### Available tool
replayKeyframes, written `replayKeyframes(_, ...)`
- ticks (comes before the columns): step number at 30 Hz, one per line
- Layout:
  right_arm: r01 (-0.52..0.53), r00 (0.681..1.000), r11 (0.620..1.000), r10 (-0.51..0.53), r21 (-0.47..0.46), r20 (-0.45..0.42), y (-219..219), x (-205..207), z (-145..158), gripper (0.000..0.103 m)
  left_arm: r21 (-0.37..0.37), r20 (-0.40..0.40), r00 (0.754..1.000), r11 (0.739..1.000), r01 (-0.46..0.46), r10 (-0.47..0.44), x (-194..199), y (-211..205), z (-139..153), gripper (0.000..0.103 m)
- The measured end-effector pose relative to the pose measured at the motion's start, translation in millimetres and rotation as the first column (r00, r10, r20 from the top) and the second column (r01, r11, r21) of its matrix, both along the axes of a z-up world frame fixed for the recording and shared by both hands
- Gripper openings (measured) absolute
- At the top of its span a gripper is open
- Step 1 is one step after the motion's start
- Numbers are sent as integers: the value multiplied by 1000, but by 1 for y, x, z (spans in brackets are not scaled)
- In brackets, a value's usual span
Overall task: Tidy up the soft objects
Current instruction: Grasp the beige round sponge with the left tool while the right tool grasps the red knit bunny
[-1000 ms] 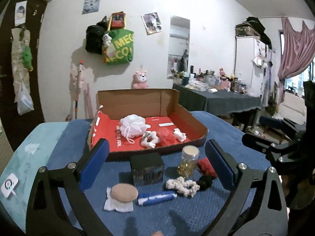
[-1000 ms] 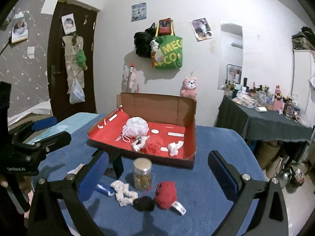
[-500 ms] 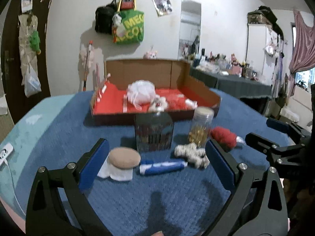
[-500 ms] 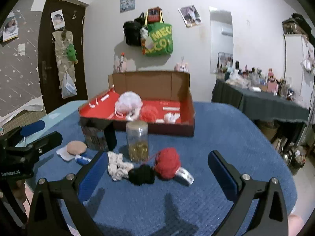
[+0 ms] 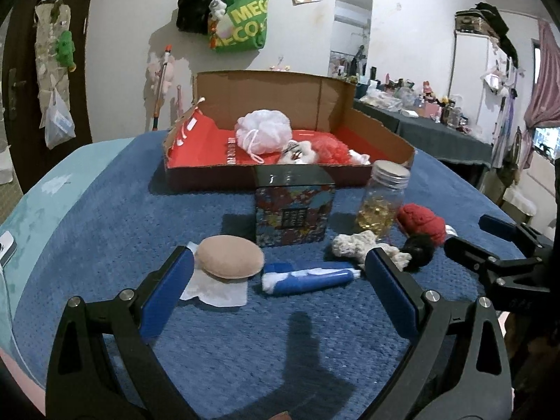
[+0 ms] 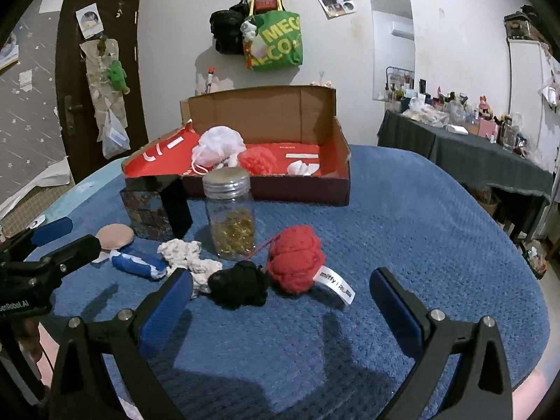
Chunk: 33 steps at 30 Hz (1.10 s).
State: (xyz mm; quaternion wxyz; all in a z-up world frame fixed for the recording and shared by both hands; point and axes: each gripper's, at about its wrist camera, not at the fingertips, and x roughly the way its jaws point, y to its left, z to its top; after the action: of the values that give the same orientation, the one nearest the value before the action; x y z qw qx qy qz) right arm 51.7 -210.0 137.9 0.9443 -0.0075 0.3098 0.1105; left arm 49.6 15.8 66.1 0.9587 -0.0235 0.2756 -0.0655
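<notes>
- The left gripper (image 5: 278,290) has its jaws wide open and holds nothing. It hangs over the blue quilted bench (image 5: 105,231), near the round tan puff (image 5: 229,257).
- The right gripper (image 6: 280,301) is wide open and empty too, near the red knitted ball (image 6: 295,257) and the black fuzzy lump (image 6: 239,285).
- These look light and squishy, so pinch each in its fat middle.
- The red cardboard box (image 6: 301,189) behind already holds a white mesh sponge (image 6: 218,145).
</notes>
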Motion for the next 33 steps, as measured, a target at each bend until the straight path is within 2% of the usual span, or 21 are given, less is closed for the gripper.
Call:
replayKeyframes(6,15,1000,1000,-14,19,-27,-9,14,-2,103,-10,-38,999,1000,-14,14,13,15,-2,100)
replayKeyframes(15,36,996,999,-33,27,-78,-21,42,-6,103,34,-112,994,999,-9,13,37,29,-10,100)
replayKeyframes(22,36,990,999,-37,-11,-136,-22,65,-14,102,38,-182,983,999,2,5,58,35,-20,99)
replayKeyframes(24,28,987,999,-31,-16,-155,-22,71,-17,96,37,-199,980,999,14,-7,63,36,-24,96)
replayKeyframes(26,17,983,999,-23,-36,-180,-20,77,-21,92,40,-216,976,999,34,-24,67,34,-28,85)
replayKeyframes(28,-2,980,999,-8,-47,-197,-17,80,-25,85,33,-240,969,998,62,-53,72,32,-34,66)
replayKeyframes(30,-33,975,999,24,-37,-221,-14,84,-29,72,25,-247,967,997,70,-62,74,32,-37,54)
replayKeyframes(31,-44,974,999,37,-30,-225,-14,84,-30,66,25,-245,967,997,72,-64,75,32,-36,52)
replayKeyframes(33,-85,969,996,83,2,-234,-12,83,-31,37,11,-242,968,997,73,-69,74,34,-34,51)
